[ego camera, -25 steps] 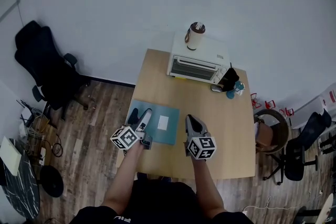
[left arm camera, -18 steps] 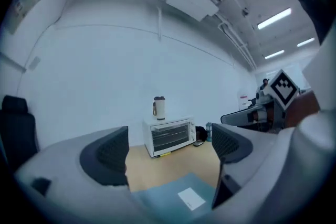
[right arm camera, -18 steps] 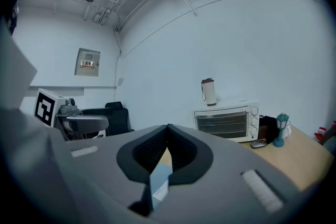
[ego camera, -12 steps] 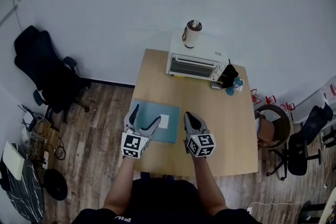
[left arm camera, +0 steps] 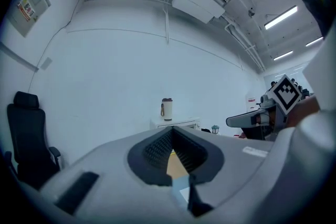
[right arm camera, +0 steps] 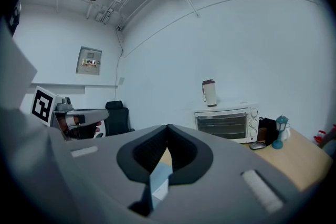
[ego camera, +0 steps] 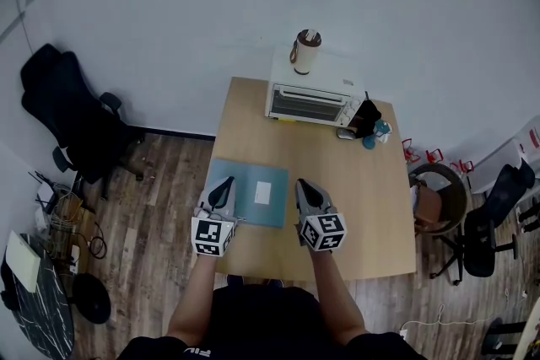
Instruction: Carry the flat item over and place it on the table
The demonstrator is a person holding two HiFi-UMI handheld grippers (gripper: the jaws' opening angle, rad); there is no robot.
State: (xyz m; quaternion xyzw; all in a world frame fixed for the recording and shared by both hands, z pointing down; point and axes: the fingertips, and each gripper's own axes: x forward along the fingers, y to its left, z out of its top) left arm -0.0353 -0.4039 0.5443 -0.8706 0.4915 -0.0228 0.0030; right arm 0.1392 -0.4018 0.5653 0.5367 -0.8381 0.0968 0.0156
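The flat item, a blue mat [ego camera: 272, 213] with a white label [ego camera: 263, 192], lies on the near left part of the wooden table [ego camera: 359, 206]. My left gripper [ego camera: 224, 184] is over the mat's left part with its jaws shut and nothing between them. My right gripper [ego camera: 304, 185] stands just off the mat's right edge, jaws also shut and empty. In the left gripper view the shut jaws [left arm camera: 172, 130] meet at the tip, and a strip of the mat [left arm camera: 181, 186] shows below them. The right gripper view shows the same: shut jaws [right arm camera: 168, 127] over the mat [right arm camera: 159, 178].
A white toaster oven [ego camera: 310, 101] with a tumbler [ego camera: 305, 51] on top stands at the table's far edge. Small dark and blue items [ego camera: 367, 124] sit to its right. A black office chair [ego camera: 67, 110] is on the floor at the left, another chair [ego camera: 485, 232] at the right.
The left gripper swung from angled over the mat's left edge to pointing straight ahead, and its jaws went from wide open to shut. The right gripper stayed put.
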